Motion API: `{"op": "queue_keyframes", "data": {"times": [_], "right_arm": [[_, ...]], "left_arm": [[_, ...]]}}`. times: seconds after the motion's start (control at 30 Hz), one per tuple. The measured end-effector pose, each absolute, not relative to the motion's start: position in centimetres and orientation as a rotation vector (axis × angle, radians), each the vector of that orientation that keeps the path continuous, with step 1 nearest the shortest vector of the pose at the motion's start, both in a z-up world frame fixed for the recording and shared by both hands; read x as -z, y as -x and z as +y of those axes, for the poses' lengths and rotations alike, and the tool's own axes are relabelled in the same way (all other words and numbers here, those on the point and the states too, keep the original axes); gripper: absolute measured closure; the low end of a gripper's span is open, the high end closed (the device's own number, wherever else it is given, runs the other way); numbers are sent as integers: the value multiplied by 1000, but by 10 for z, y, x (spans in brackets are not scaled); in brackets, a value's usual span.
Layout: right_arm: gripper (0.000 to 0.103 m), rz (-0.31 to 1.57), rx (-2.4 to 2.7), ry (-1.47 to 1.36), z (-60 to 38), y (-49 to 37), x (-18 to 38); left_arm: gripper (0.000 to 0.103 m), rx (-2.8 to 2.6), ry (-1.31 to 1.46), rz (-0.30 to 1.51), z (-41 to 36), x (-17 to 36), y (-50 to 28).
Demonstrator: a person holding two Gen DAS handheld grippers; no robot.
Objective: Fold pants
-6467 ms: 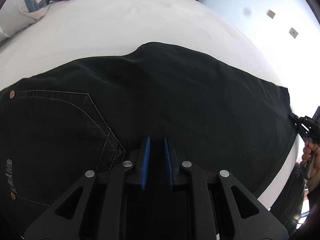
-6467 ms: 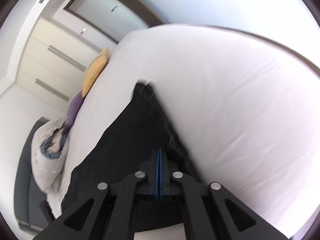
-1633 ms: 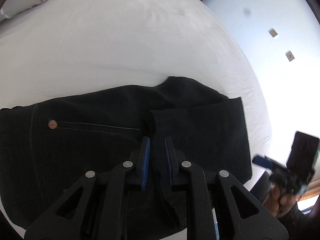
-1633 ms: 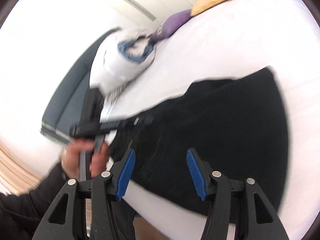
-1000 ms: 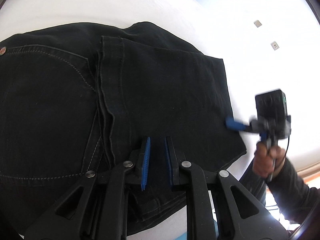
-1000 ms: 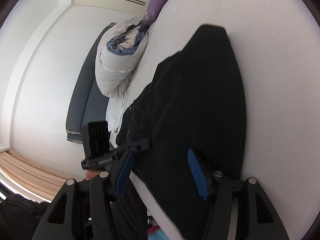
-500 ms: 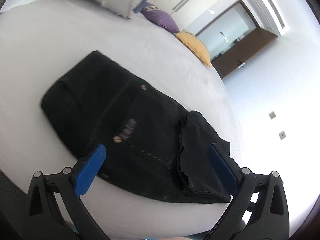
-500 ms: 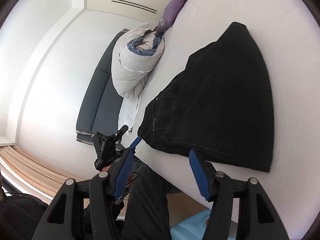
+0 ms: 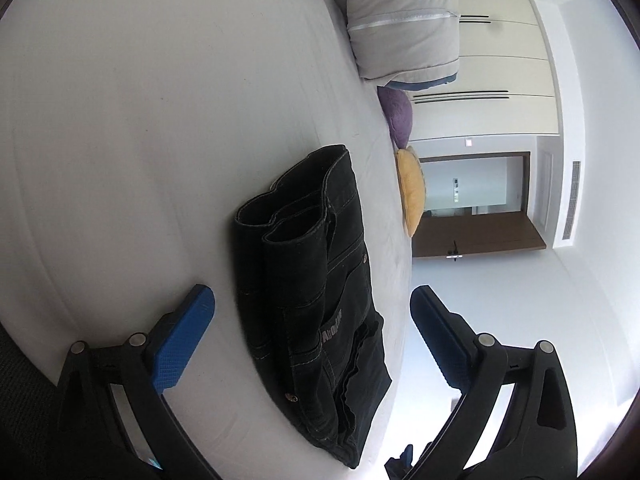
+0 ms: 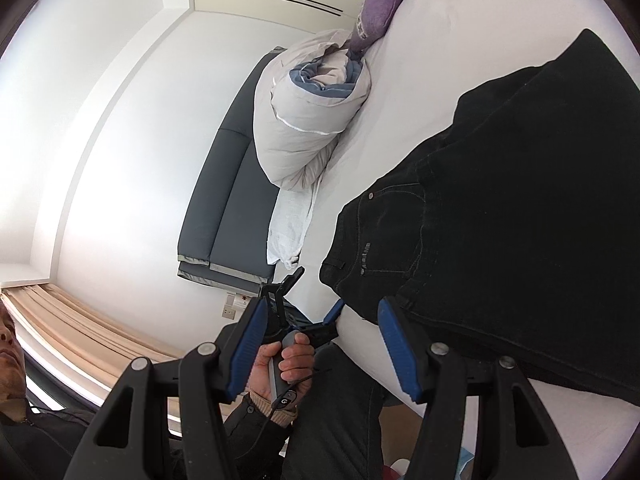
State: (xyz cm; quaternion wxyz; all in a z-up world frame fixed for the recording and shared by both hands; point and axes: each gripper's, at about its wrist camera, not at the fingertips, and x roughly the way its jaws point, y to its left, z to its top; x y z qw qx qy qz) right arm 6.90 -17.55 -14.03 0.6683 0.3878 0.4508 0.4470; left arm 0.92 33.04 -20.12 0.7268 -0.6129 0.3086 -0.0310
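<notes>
Lying folded into a compact stack near the bed's point(image 9: 140, 120) front edge, the black pants point(image 9: 316, 300) touch neither tool. Both the left gripper point(image 9: 312, 336) and the right gripper point(image 10: 320, 344) hang released, jaws spread wide, holding nothing.

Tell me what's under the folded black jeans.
The black jeans lie directly on the white bed sheet. Whatever sits beneath their stacked layers is covered.
</notes>
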Motion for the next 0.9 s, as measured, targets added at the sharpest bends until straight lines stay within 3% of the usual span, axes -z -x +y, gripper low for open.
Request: {"op": "queue_keyframes", "data": {"times": [0.13,0.2,0.27,0.33,0.37,0.43,0.7,0.9], "right_arm": [[41,1023,-1012,-872,-171,-69,141],[41,1024,-1009,-882,-173,-67,143],[41,1022,-1007,-891,-174,-67,145],[41,1021,-1005,-899,-175,-66,147],[41,1021,-1004,-901,-175,-65,147],[41,1018,-1007,-900,-174,-67,146],[41,1076,-958,-789,-151,-100,146],[41,1152,-941,-700,-117,-152,153]], "left_arm": [[5,73,1412,644,325,203,-14],[11,75,1411,654,311,209,-25],[28,84,1418,681,304,220,-35],[61,78,1460,705,302,231,-38],[70,72,1493,713,301,239,-39],[76,67,1539,706,302,249,-39],[85,61,1528,705,293,250,-38],[86,67,1350,706,278,205,-50]]}}
